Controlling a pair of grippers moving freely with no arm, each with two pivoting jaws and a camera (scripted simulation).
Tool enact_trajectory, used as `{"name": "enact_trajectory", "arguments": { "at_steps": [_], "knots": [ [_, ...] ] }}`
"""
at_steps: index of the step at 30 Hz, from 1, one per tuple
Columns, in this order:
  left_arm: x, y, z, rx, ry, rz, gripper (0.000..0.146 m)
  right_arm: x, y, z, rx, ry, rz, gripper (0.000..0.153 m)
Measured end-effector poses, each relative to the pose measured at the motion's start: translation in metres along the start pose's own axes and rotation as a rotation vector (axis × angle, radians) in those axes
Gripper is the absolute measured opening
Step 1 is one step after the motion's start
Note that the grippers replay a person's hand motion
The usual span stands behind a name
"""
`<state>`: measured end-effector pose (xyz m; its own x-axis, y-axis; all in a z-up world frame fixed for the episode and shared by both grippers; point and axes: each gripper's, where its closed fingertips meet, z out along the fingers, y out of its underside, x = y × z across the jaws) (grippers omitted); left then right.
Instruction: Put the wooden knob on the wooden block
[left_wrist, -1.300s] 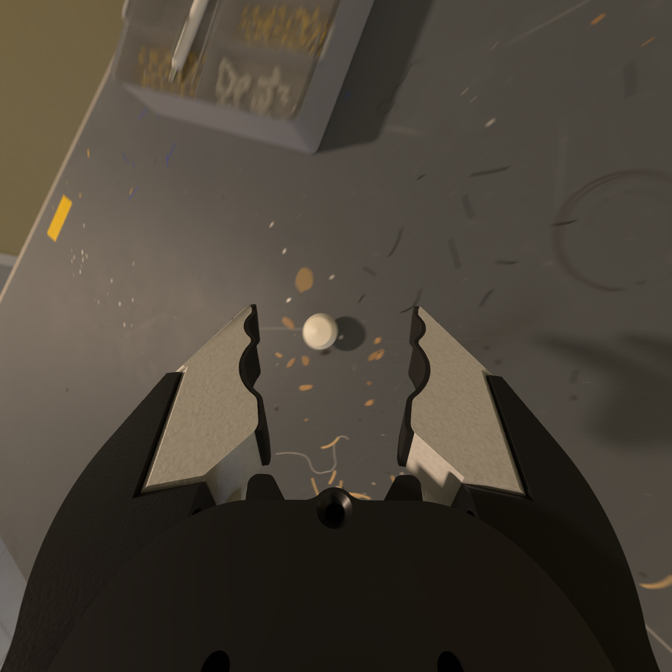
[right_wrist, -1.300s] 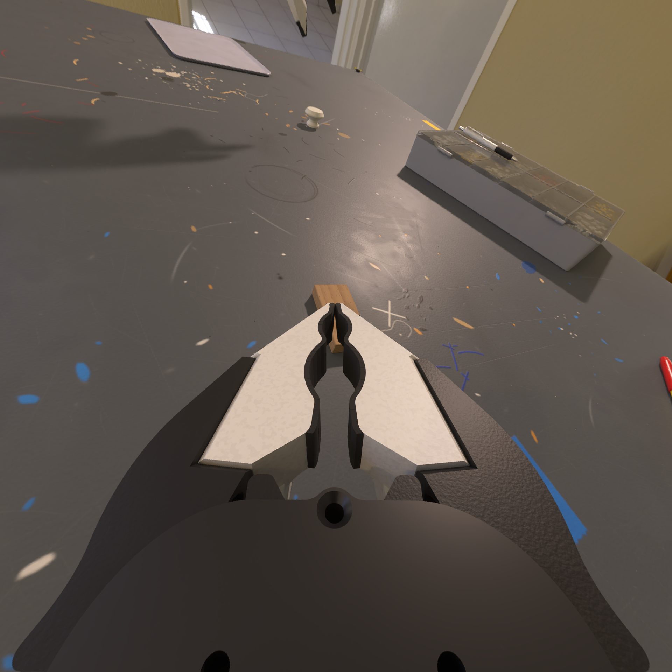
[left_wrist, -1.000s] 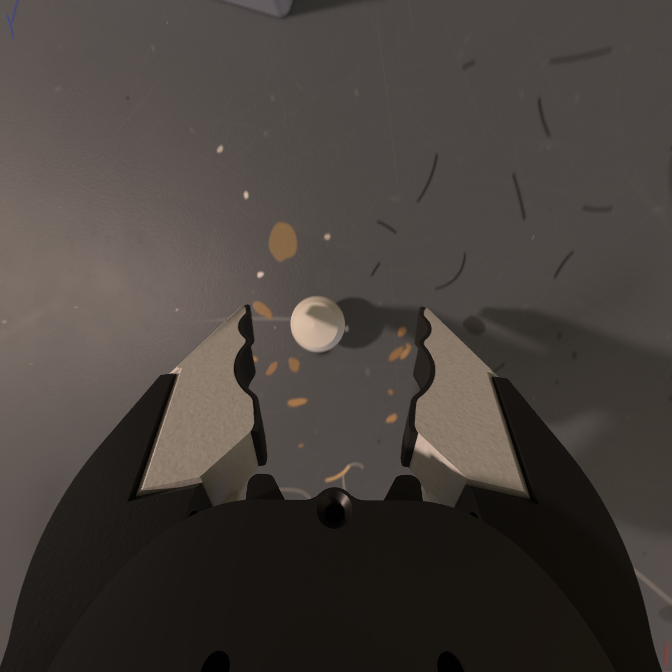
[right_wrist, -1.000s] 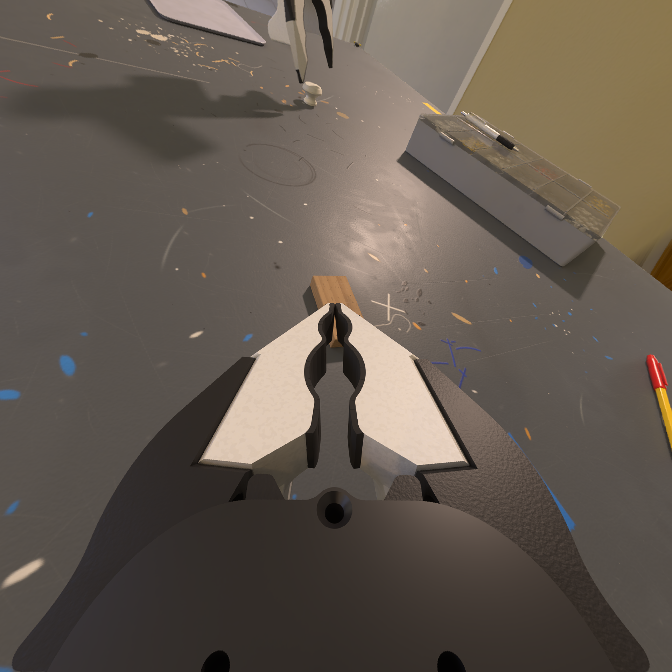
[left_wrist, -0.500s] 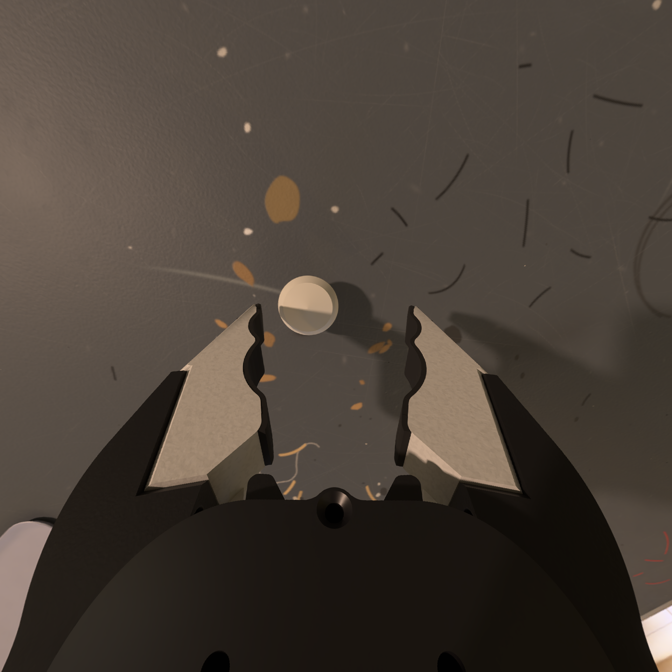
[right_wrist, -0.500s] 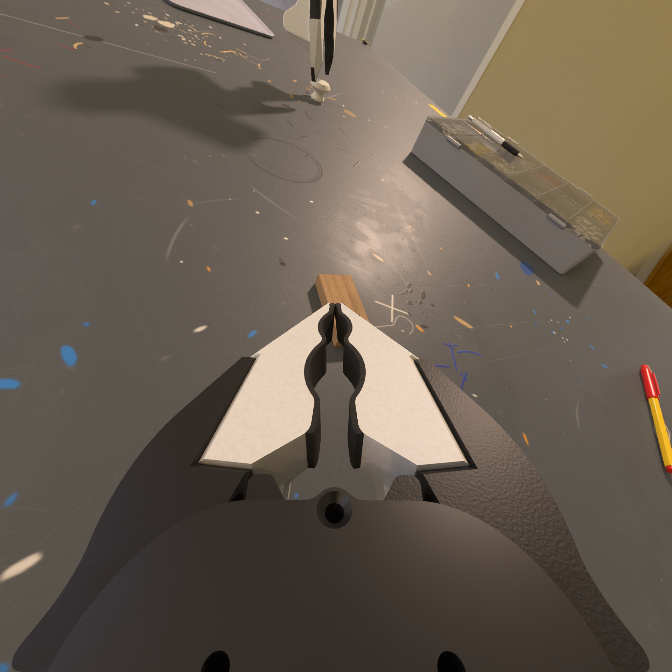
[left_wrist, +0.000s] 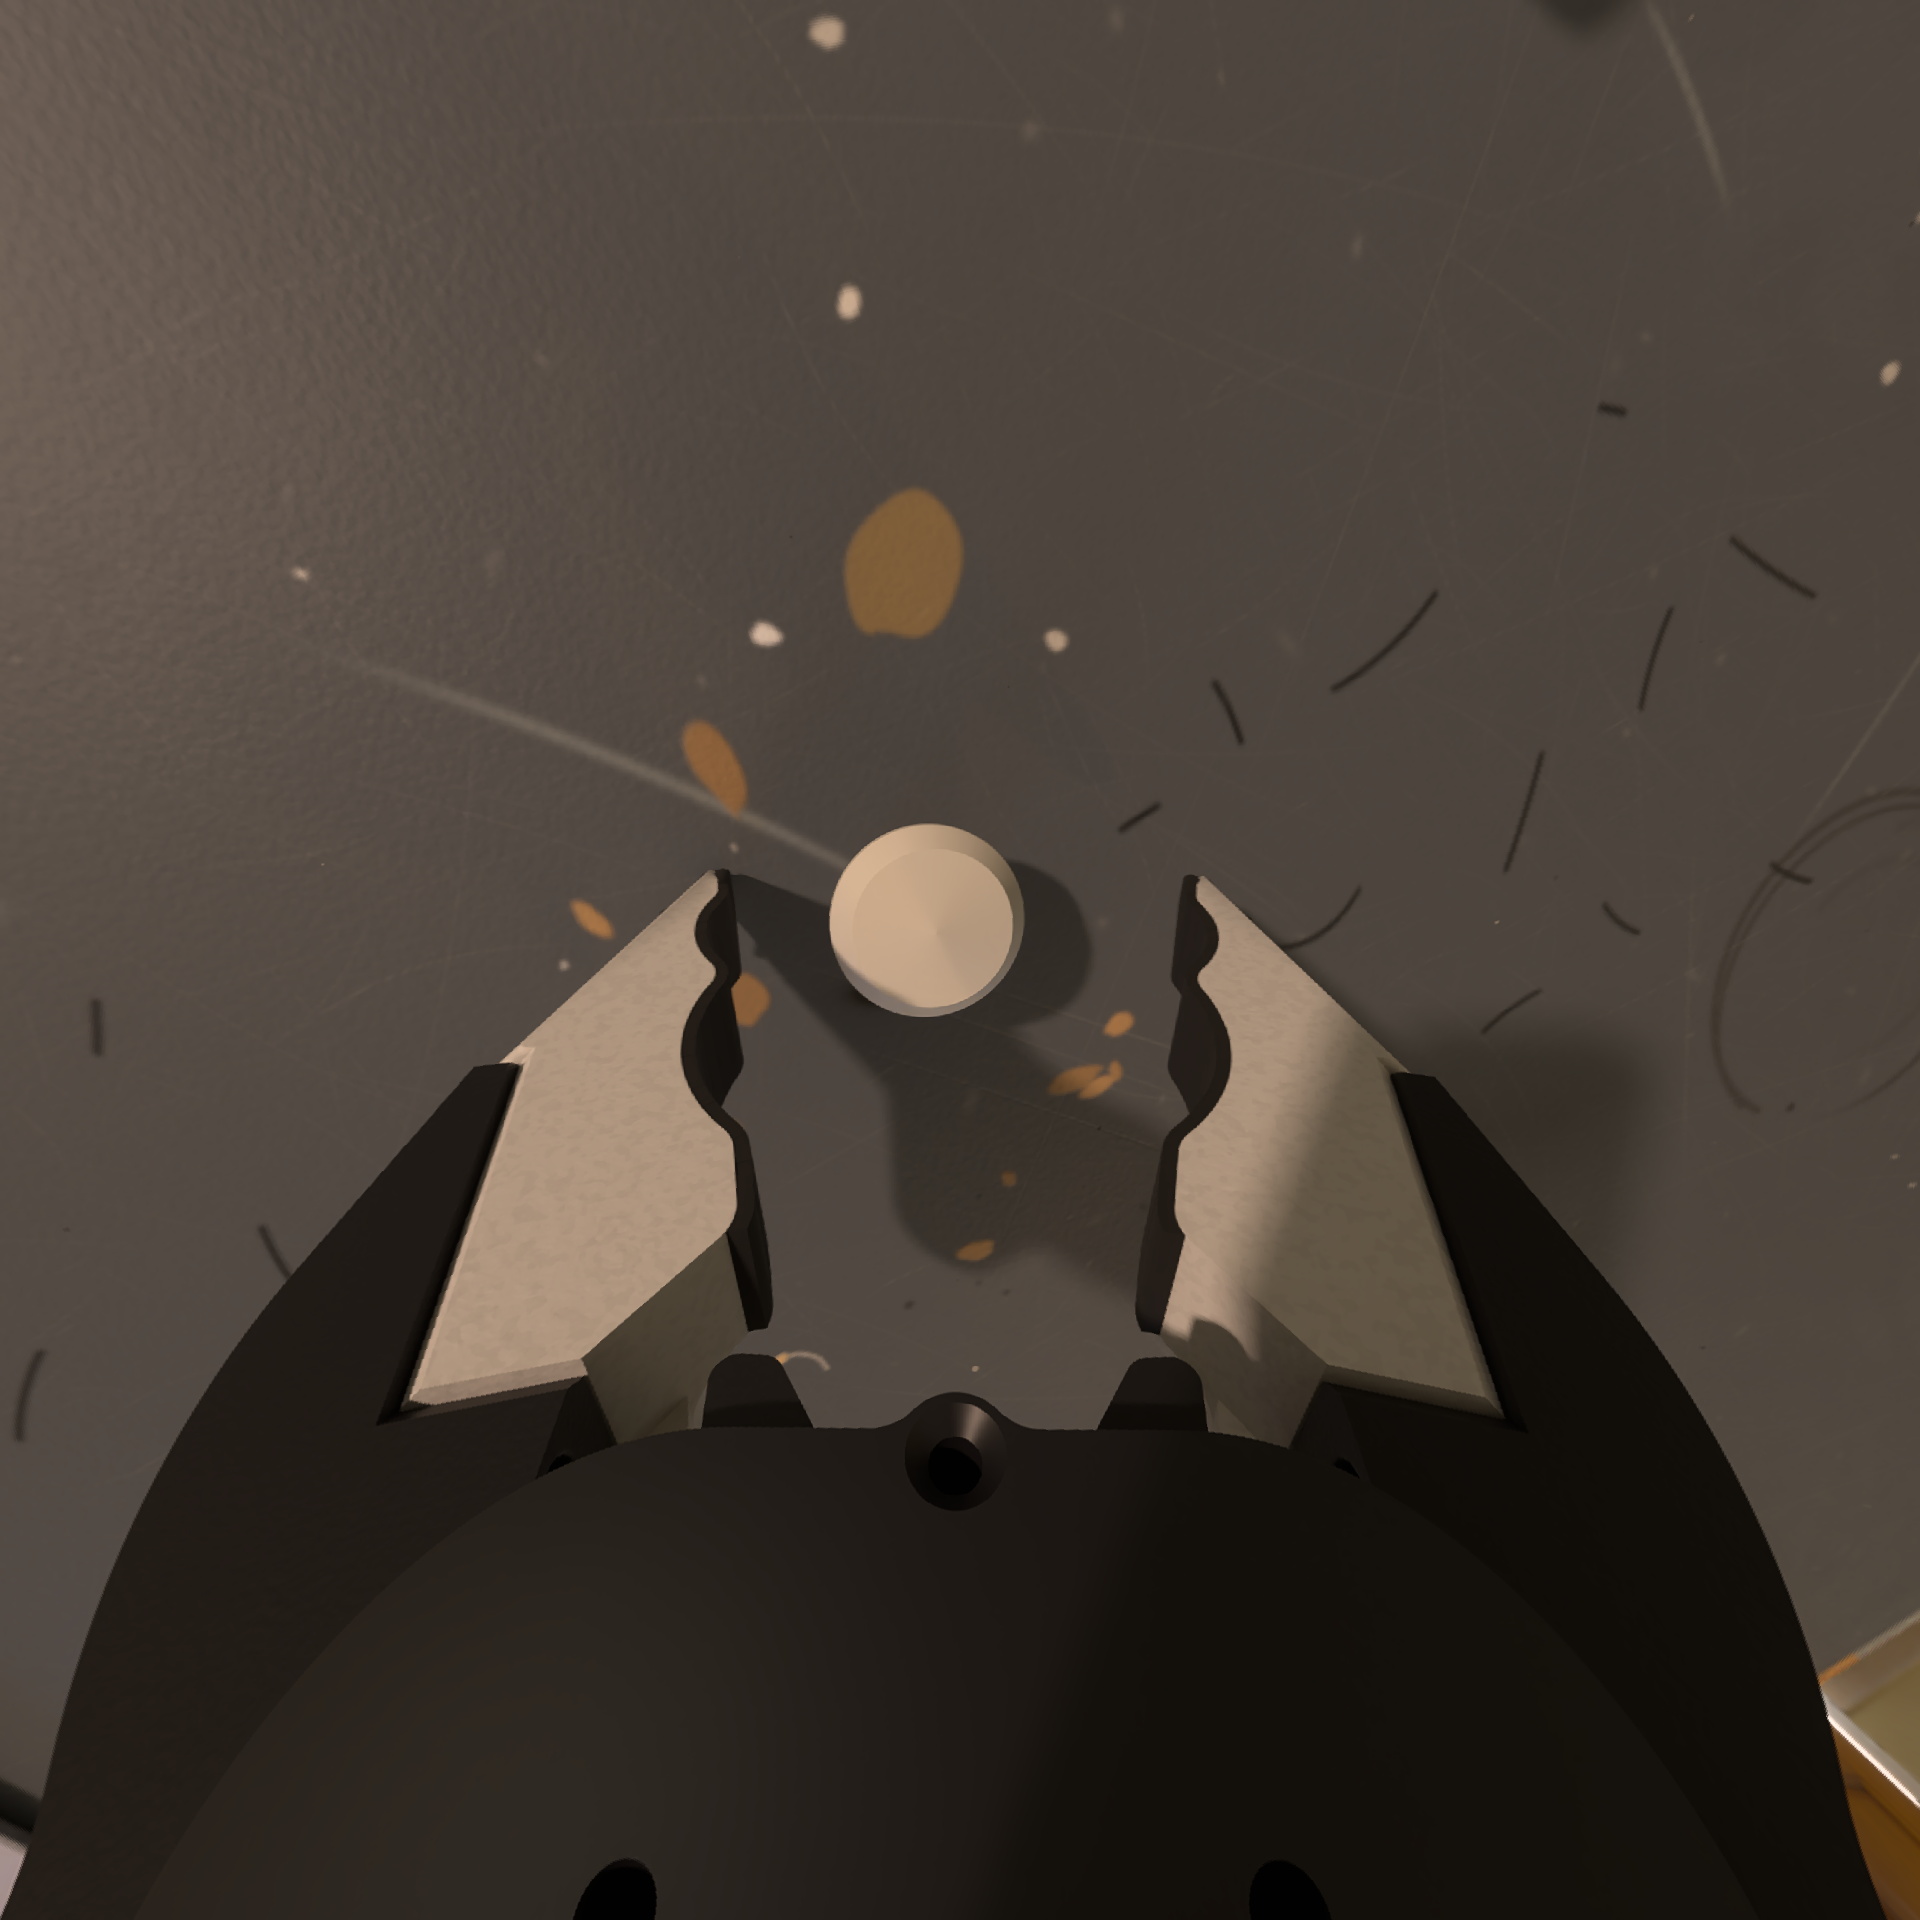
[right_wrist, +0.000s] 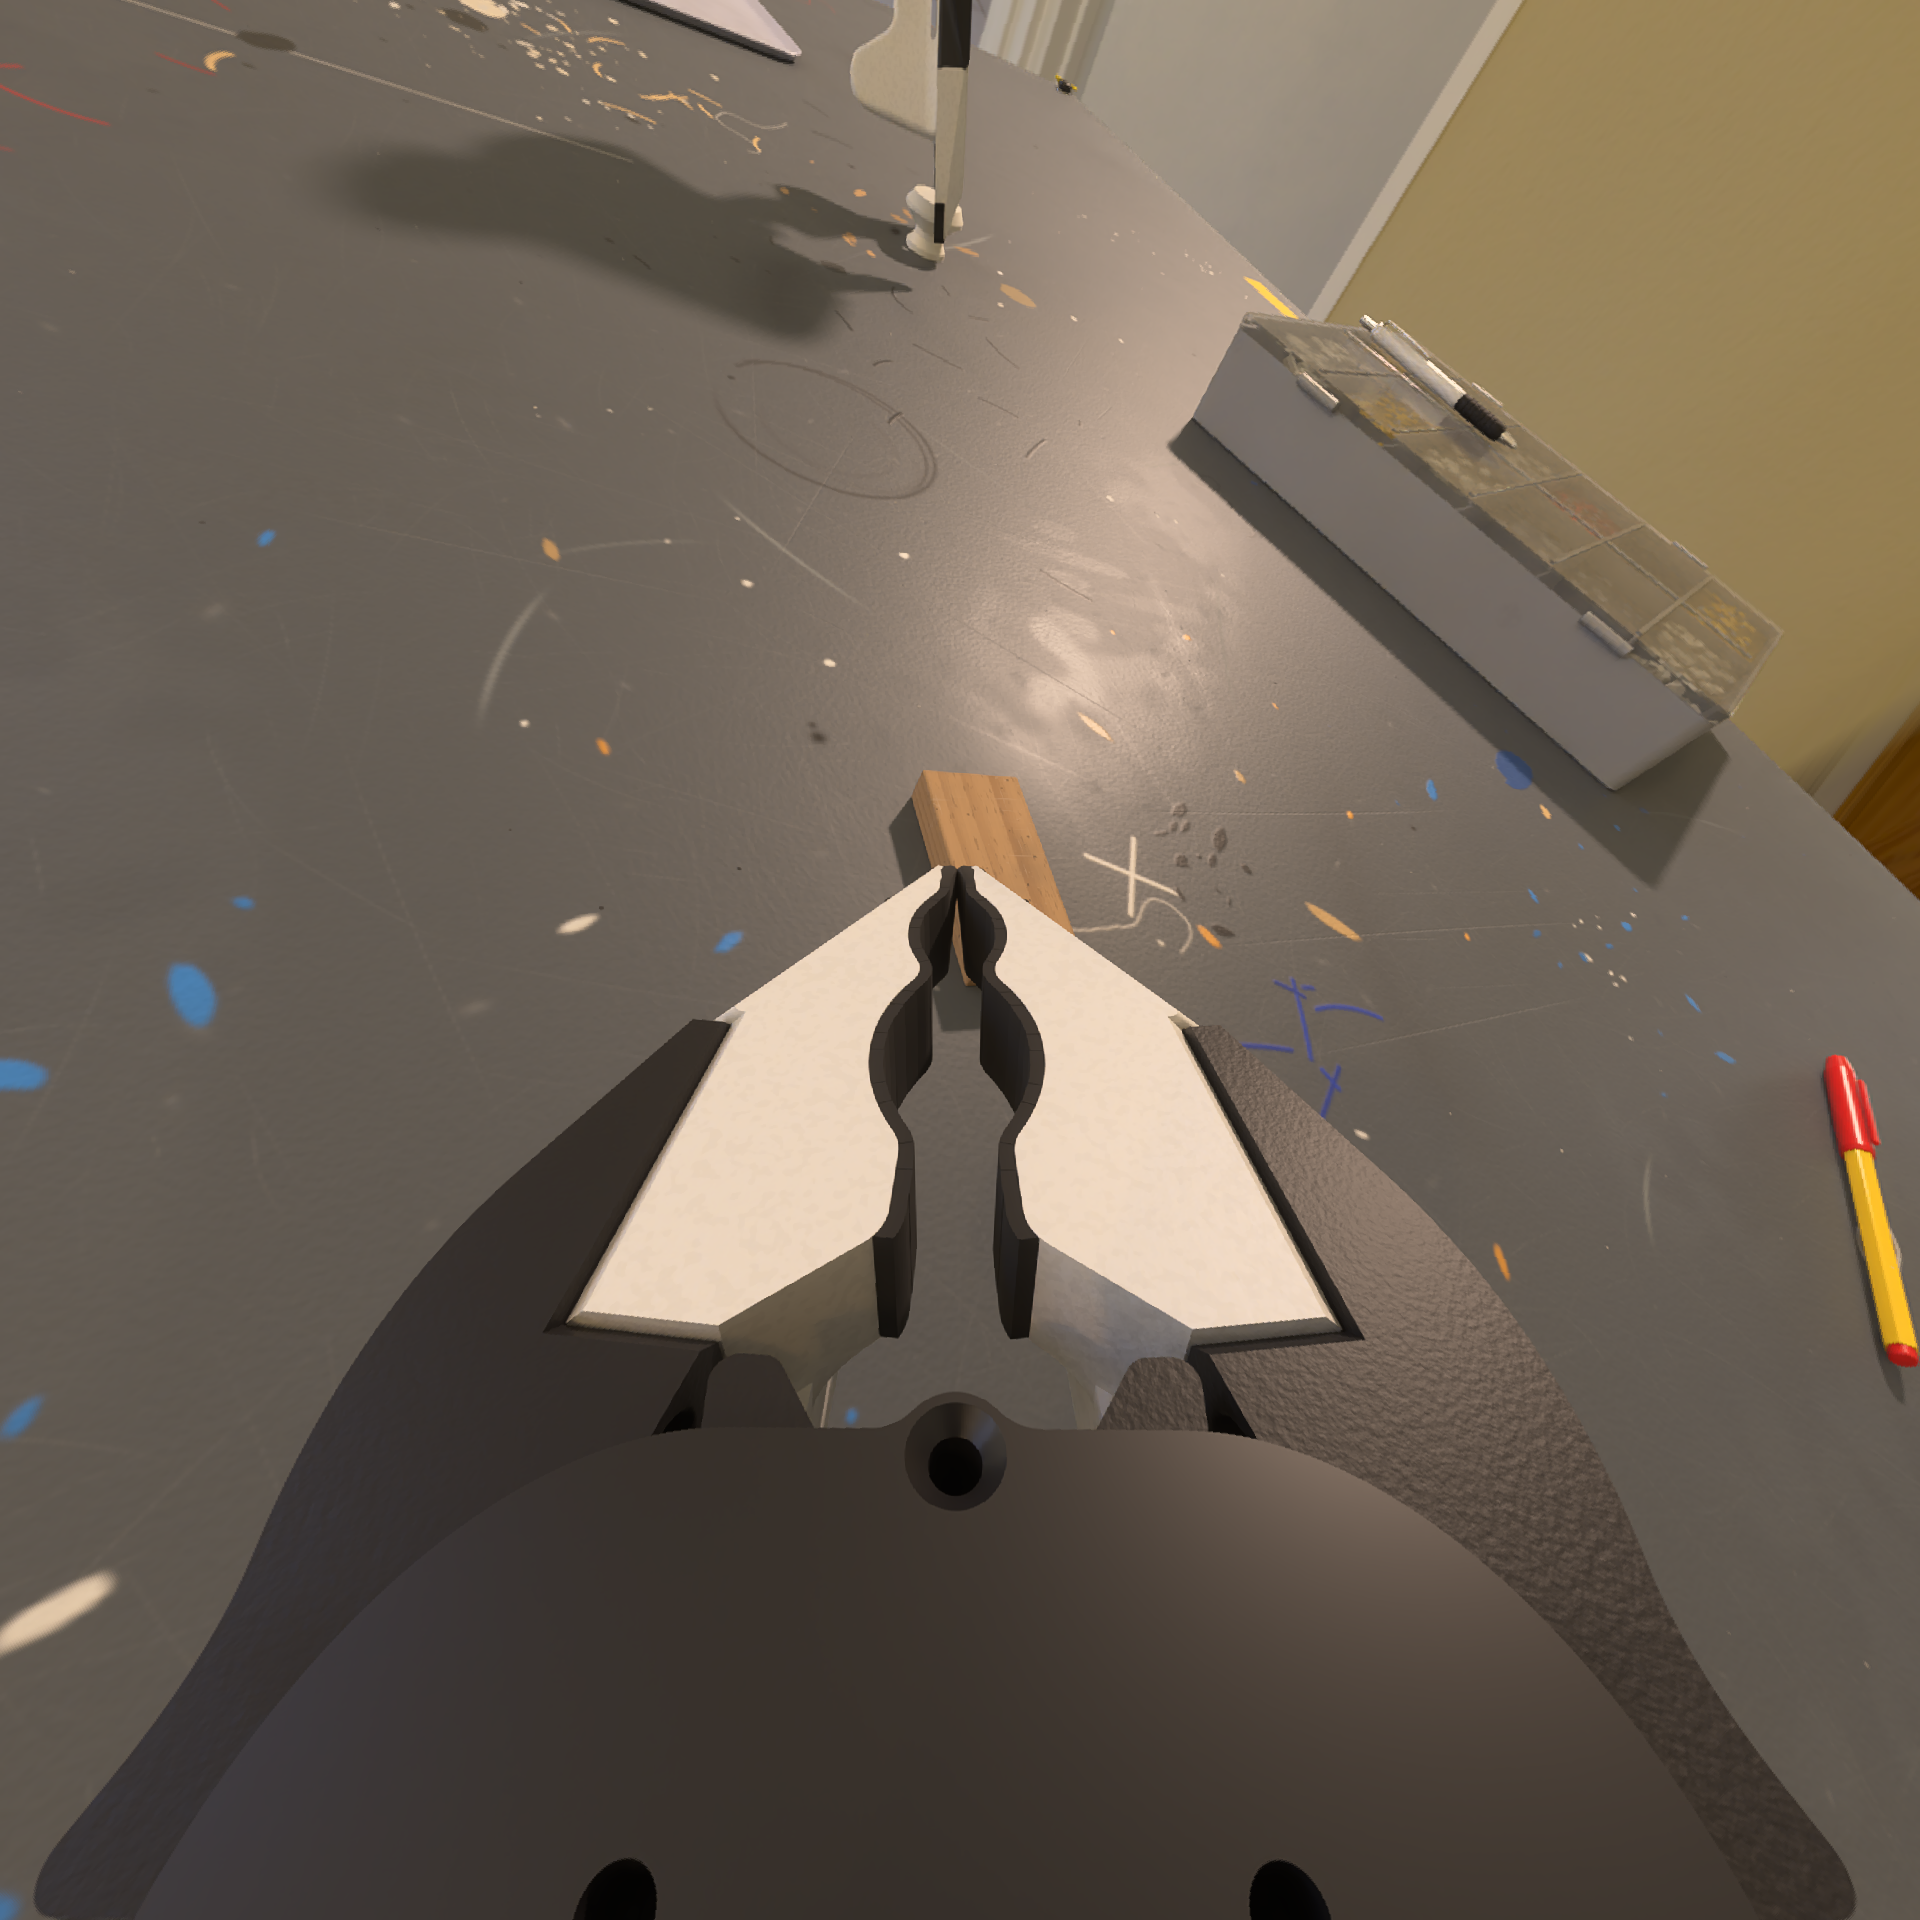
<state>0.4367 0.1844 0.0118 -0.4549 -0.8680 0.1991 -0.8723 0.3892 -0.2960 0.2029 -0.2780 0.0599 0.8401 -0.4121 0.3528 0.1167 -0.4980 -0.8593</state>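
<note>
On the grey table (left_wrist: 416, 416), left hand-held gripper (left_wrist: 956, 883) apart around wooden knob (left_wrist: 925, 920); right hand-held gripper (right_wrist: 956, 871) together near wooden block (right_wrist: 982, 826)

Wooden block (right_wrist: 982, 831) near end hidden behind right gripper (right_wrist: 956, 878).

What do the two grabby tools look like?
Both match. The left tool and right tool each have a rounded black body with a small round hole, and two pale speckled fingers with wavy black inner edges. No cables or markings show.
</note>
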Motion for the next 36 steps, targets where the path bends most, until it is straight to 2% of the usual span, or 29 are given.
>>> {"name": "enact_trajectory", "arguments": {
  "at_steps": [2, 4, 8, 16, 19, 21, 24, 27, 29, 32, 36],
  "knots": [
    [-0.003, 0.002, 0.0, -0.003, -0.028, 0.03, 0.076, 0.0, 0.0, 0.0, -0.001, -0.002, -0.002, 0.0],
    [-0.007, 0.005, 0.001, -0.023, -0.083, 0.072, 0.057, 0.0, 0.0, 0.0, -0.001, -0.001, -0.003, 0.0],
    [-0.009, 0.011, -0.003, -0.08, -0.117, 0.097, 0.038, -0.001, 0.0, 0.0, 0.002, -0.004, -0.008, 0.0],
    [-0.008, 0.009, -0.042, 0.026, -0.158, 0.119, 0.037, -0.005, -0.001, -0.002, 0.011, -0.017, -0.024, 0.0],
    [-0.007, 0.004, -0.069, 0.09, -0.198, 0.123, 0.037, -0.005, -0.002, -0.003, 0.017, -0.022, -0.024, 0.0],
    [0.008, -0.008, -0.095, 0.188, -0.211, 0.149, 0.037, -0.006, -0.002, -0.003, 0.02, -0.023, -0.026, 0.0],
    [0.07, -0.035, -0.131, 0.321, -0.205, 0.311, 0.037, -0.005, -0.003, -0.002, 0.021, -0.025, -0.023, 0.0],
    [0.176, -0.054, -0.134, 0.349, -0.127, 0.582, 0.037, -0.004, -0.003, -0.002, 0.023, -0.02, -0.015, 0.0],
    [0.253, -0.056, -0.114, 0.317, -0.043, 0.767, 0.037, -0.003, -0.004, -0.003, 0.032, -0.017, -0.009, 0.0],
    [0.351, -0.045, -0.061, 0.217, 0.101, 0.985, 0.037, 0.0, -0.006, -0.006, 0.053, -0.006, 0.006, 0.0],
    [0.43, -0.018, 0.022, 0.026, 0.23, 1.152, 0.037, 0.008, -0.007, -0.012, 0.079, 0.016, 0.062, 0.0]
  ]
}}
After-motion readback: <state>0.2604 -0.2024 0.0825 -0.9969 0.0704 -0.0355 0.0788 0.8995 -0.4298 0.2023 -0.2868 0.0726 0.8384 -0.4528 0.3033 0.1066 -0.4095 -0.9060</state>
